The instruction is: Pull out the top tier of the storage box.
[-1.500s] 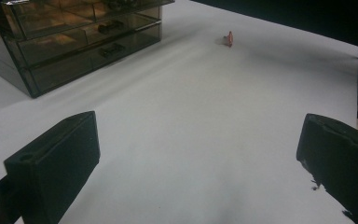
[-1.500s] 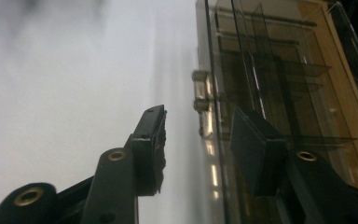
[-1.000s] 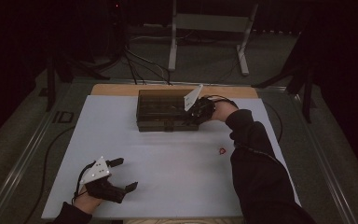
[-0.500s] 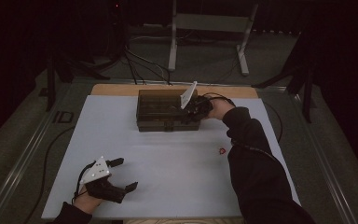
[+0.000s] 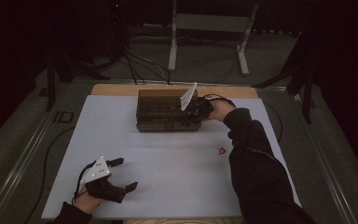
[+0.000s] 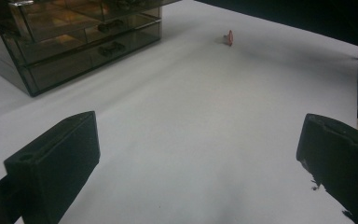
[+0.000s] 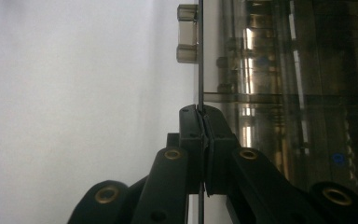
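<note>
A smoky see-through drawer box [image 5: 161, 112] stands at the far middle of the white mat [image 5: 177, 163]. My right gripper [image 5: 192, 112] is at the box's right end. In the right gripper view its jaws [image 7: 200, 122] are pressed together on the thin edge of a drawer front [image 7: 199, 84], and a small clear handle [image 7: 186, 32] shows further along that front. My left gripper [image 5: 124, 174] rests near the mat's front left corner, open with nothing between its jaws [image 6: 196, 163]. A small red thing [image 5: 222, 151] [image 6: 229, 37] lies on the mat right of centre, apart from both grippers.
The box [image 6: 74, 42] has stacked drawers with dark handles. A strip of the wooden table edge [image 5: 121, 89] shows behind the mat. A metal stand [image 5: 209, 28] and cables are on the floor beyond. The person's dark sleeve [image 5: 256, 168] crosses the mat's right side.
</note>
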The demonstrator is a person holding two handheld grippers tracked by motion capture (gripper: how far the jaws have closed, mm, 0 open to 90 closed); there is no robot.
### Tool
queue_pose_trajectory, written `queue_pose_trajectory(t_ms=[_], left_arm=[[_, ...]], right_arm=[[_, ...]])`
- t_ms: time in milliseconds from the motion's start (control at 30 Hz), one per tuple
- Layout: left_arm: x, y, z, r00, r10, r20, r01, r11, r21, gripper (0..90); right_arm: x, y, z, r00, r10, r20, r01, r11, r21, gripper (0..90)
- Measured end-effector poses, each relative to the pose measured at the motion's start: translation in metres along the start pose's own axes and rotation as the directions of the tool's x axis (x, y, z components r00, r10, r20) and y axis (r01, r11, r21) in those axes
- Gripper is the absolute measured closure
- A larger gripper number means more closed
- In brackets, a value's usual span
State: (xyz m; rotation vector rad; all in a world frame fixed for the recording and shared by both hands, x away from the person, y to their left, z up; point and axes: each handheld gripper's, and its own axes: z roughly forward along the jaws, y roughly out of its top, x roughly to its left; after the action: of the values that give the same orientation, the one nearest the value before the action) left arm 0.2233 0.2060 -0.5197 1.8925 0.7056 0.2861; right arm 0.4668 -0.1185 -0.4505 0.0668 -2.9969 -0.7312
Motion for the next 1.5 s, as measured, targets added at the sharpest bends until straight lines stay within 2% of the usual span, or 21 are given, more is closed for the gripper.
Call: queue_pose_trajectory(t_ms=[300,733,1033,1367,1500], left_arm=[[0.001,0.000,0.001,1.0000,0.000,0.000,0.000,1.0000,0.002,0.0],[0.001,-0.001,0.002,1.0000,-0.006,0.002,0.006,1.0000,0.003,0.0],[0.001,-0.001,0.002,1.0000,-0.006,0.002,0.006,1.0000,0.004,0.0],[0.001,-0.001,0.001,1.0000,-0.006,0.001,0.006,1.0000,0.002,0.0],[0.001,-0.001,0.001,1.0000,-0.005,0.001,0.005,1.0000,0.004,0.0]], right_arm=[[0.011,-0.003,0.003,0.9999,0.014,0.010,-0.014,1.000,-0.021,89.1],[0.024,-0.004,0.002,0.9998,-0.017,0.009,0.017,1.000,-0.009,89.0],[0.029,-0.006,0.000,0.9993,-0.035,-0.009,0.035,0.999,-0.013,89.0],[0.032,-0.007,0.005,0.9991,-0.042,0.005,0.042,0.999,0.003,88.7],[0.032,-0.008,0.005,0.9992,-0.039,0.006,0.039,0.999,-0.008,88.5]])
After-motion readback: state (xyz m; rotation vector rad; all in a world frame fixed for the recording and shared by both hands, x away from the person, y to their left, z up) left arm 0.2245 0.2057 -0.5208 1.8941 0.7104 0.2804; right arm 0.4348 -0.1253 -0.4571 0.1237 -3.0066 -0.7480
